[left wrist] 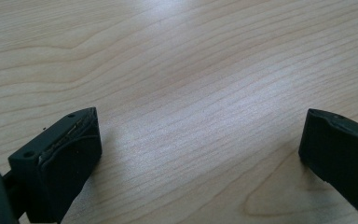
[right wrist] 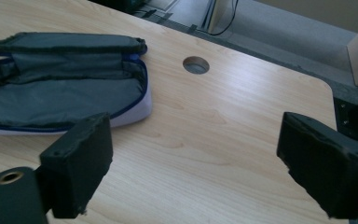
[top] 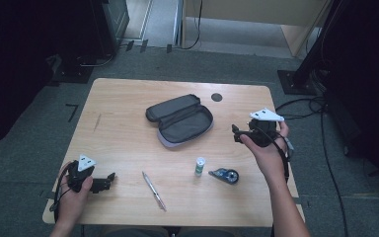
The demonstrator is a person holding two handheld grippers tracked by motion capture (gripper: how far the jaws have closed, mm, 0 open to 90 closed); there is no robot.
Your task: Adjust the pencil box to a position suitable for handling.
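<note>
- Pouch (top: 181, 120), a dark fabric pencil case, lies unzipped and spread open at the middle of the surface (top: 123, 133), toward its far edge; its lid flap is folded back on the far side.
- In the right gripper view the pouch (right wrist: 60, 98) shows a grey lining, blue zip trim and a pale outer rim, and sits ahead and to the left of the jaws.
- Right gripper (top: 238, 133) is held above the surface just right of the pouch, apart from it; its jaws stand wide with nothing between them.
- Left gripper (top: 109, 178) rests low at the near left corner, well apart from the pouch; its jaws are wide and hold nothing, with bare wood (left wrist: 191, 93) between them.
- Pen (top: 154, 190), small bottle (top: 200, 166) and tape roller (top: 225, 175) lie on the near side, between the two hands.
- Handling, as a judgement: the pouch looks light and soft, likely to sag and fold when lifted and to slide on smooth wood.
- Best hold is probably the stiffer zip rim at the right end, nearest the right gripper; the thin lining would slip or bunch.
</note>
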